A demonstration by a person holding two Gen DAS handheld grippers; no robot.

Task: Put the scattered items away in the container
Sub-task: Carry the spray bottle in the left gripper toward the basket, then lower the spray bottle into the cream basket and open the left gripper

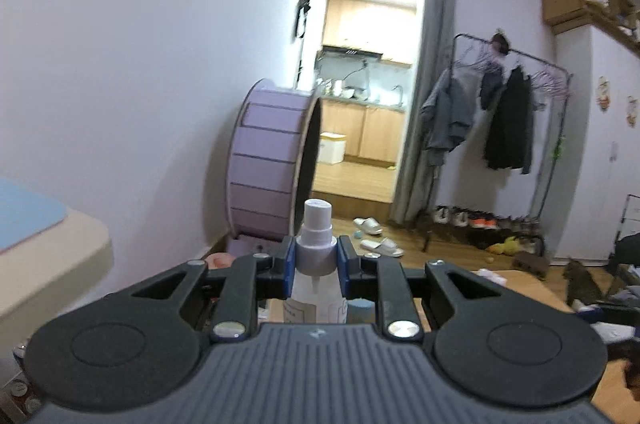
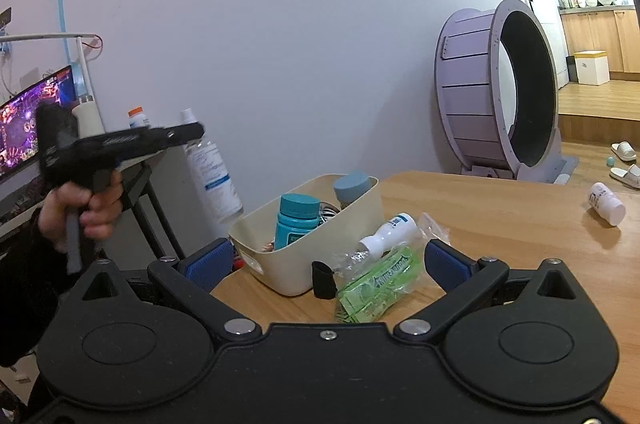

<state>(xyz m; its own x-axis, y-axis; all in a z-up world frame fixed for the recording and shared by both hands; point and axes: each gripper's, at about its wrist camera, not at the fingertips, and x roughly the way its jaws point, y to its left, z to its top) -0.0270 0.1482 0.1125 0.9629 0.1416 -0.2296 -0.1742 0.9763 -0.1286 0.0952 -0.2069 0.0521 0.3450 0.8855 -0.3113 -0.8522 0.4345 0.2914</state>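
In the left wrist view my left gripper [image 1: 317, 260] is shut on the neck of a clear spray bottle [image 1: 318, 220] with a white cap. The right wrist view shows that left gripper [image 2: 184, 134], held by a hand, carrying the spray bottle [image 2: 214, 176] in the air left of the beige container [image 2: 288, 272]. Inside the container stand a teal bottle [image 2: 296, 220] and a grey-blue capped bottle [image 2: 352, 188]. My right gripper [image 2: 326, 262] is open over the wooden table [image 2: 500, 224]. A green packet [image 2: 380, 284] and a small white bottle [image 2: 390, 230] lie just ahead of its fingers.
Another white bottle [image 2: 606, 204] lies on its side at the table's right. A small black object [image 2: 323, 280] sits by the container. A purple cat wheel [image 2: 496, 88] stands against the wall. A monitor [image 2: 32, 120] sits on a desk at the left. A cat [image 1: 580, 284] is on the floor.
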